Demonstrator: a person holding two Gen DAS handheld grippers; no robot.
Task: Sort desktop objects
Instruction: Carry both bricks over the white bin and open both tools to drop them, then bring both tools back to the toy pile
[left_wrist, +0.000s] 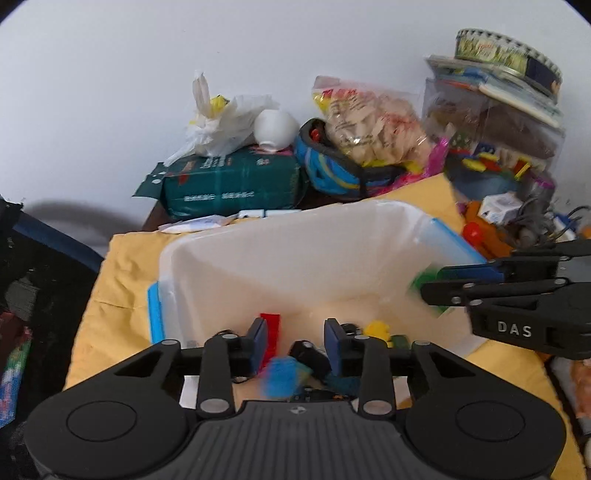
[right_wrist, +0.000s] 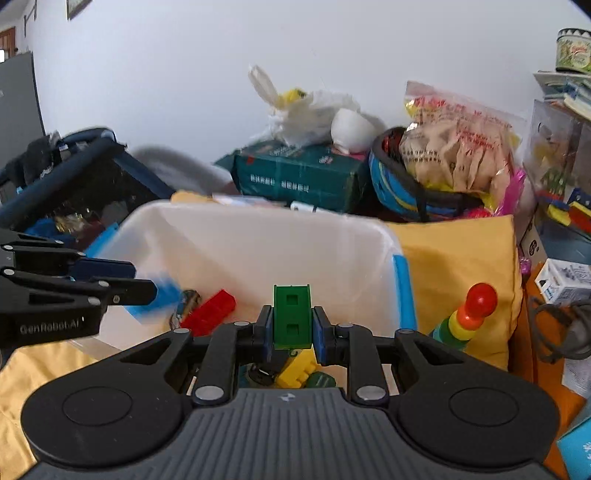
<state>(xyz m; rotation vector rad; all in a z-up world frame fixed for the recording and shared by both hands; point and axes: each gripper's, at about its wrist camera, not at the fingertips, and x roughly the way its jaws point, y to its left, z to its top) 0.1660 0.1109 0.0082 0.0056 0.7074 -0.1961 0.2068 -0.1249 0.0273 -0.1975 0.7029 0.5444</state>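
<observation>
Currently: right tool (right_wrist: 292, 334) clamped on green brick (right_wrist: 291, 317) above white bin (right_wrist: 258, 229). Left tool (left_wrist: 295, 343) parted, blue block (left_wrist: 282, 376) loose beneath. Risk: brick slipping, bouncing outside bin.

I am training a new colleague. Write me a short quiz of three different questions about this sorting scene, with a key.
1. True or false: the right gripper is shut on the green block.
2. Which block lies inside the white bin? A) red B) purple C) white
3. Fill in: the ring-stacking toy has a ___ ball on top.

Key: 1 true; 2 A, the red block; 3 red.
</observation>
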